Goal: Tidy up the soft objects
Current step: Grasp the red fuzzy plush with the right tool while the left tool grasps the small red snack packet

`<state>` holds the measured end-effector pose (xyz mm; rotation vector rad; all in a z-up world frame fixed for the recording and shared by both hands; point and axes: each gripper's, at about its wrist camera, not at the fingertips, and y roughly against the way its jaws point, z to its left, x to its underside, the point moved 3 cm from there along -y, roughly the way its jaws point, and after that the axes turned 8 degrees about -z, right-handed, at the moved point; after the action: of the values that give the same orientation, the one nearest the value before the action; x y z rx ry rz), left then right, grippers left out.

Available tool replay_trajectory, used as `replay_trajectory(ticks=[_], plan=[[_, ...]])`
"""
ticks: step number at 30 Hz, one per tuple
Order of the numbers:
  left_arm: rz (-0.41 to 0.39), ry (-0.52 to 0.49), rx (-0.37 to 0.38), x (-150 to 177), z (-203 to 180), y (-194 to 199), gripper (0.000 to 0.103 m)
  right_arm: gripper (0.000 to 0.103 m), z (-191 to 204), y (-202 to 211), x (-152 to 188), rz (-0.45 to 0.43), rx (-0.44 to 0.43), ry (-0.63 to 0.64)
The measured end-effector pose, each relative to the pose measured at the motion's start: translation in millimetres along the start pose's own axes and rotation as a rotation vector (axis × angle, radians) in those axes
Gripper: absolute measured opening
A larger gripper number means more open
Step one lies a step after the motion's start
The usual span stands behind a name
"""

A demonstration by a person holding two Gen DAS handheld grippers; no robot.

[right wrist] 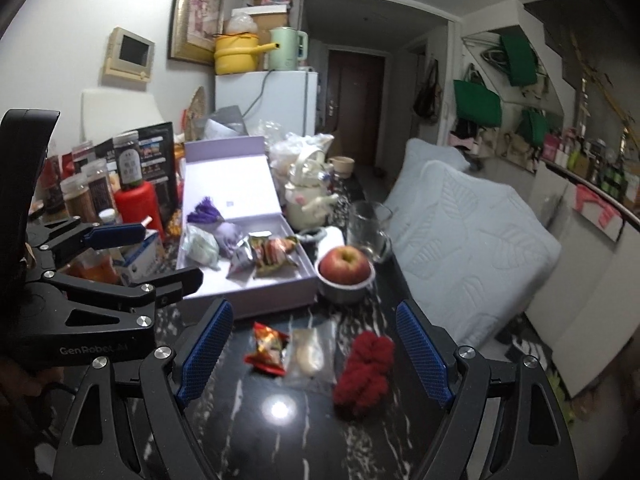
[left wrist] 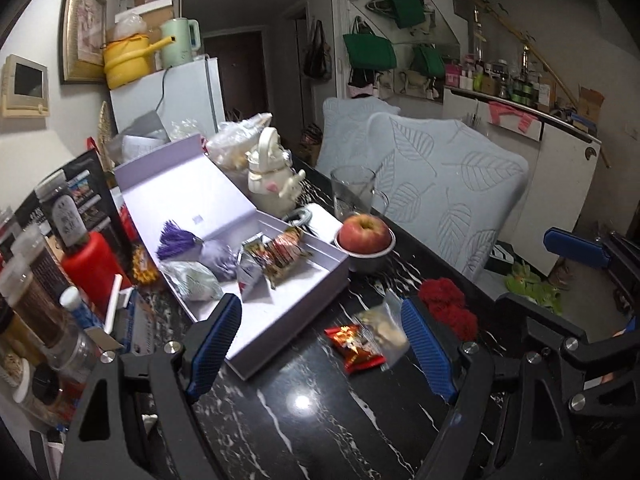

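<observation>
Both grippers, left gripper [left wrist: 322,346] and right gripper [right wrist: 314,352], hover with fingers wide and empty. The red fuzzy bundle [right wrist: 365,372] lies on the dark surface [right wrist: 280,440] before the lavender box [right wrist: 256,296]; it looks light and squashy, best pinched across its middle.

Both wrist views low over shared black table [left wrist: 304,420], facing the lavender box [right wrist: 276,292].
</observation>
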<state>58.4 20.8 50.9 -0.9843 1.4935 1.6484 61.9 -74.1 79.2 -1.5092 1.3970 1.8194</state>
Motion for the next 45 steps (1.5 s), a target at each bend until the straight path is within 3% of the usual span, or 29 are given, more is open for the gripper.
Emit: replay_trajectory(ticks=[7, 25, 42, 45], plan=[[0.041, 0.012, 0.031, 21, -13, -17, 0.082, 0.085, -16, -3, 29, 0.018, 0.05, -0.03], [0.173, 0.039, 0.087, 73, -30, -75, 0.082, 0.085, -45, -50, 97, 0.156, 0.031, -0.151], [0.256, 0.099, 0.082, 96, -14, -125, 0.082, 0.084, -66, -119, 115, 0.262, 0.044, -0.205], [0.251, 0.105, 0.082, 95, -12, -127, 0.082, 0.073, -71, -127, 120, 0.291, 0.047, -0.228]])
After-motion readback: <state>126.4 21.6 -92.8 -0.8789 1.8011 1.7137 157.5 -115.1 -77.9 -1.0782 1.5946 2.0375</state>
